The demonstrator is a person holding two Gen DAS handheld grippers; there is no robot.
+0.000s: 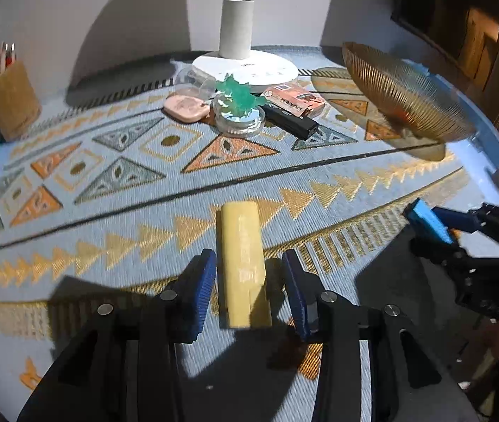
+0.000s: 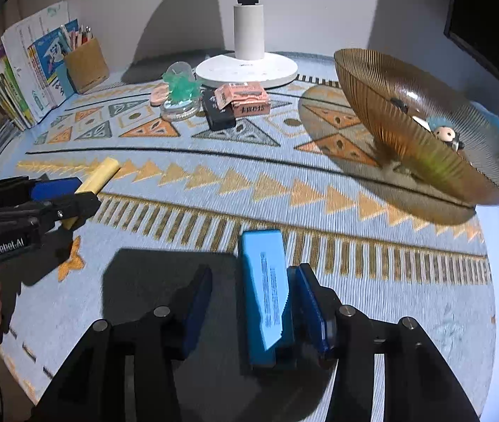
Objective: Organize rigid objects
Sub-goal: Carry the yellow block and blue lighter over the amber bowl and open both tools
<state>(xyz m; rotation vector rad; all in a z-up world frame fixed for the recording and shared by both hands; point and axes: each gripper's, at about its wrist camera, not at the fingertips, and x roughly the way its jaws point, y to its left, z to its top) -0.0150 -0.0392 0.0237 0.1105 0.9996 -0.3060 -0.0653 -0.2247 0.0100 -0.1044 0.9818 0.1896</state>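
A pale yellow block [image 1: 240, 260] lies on the patterned cloth between the open fingers of my left gripper [image 1: 249, 283]; neither pad touches it. It also shows in the right wrist view [image 2: 100, 177] beside the left gripper [image 2: 63, 197]. A blue block [image 2: 267, 292] lies between the open fingers of my right gripper [image 2: 254, 302], against the right pad, with a gap on the left. The blue block [image 1: 429, 223] and right gripper [image 1: 460, 232] appear at the right of the left wrist view.
An amber ribbed glass bowl [image 2: 408, 105] holding small items stands at the right. At the back are a white lamp base [image 2: 246, 68], a pink box [image 2: 244, 98], a black box [image 2: 216, 114], a green figure on a clear dish [image 2: 181, 102], a pen holder [image 2: 86, 65] and books [image 2: 27, 74].
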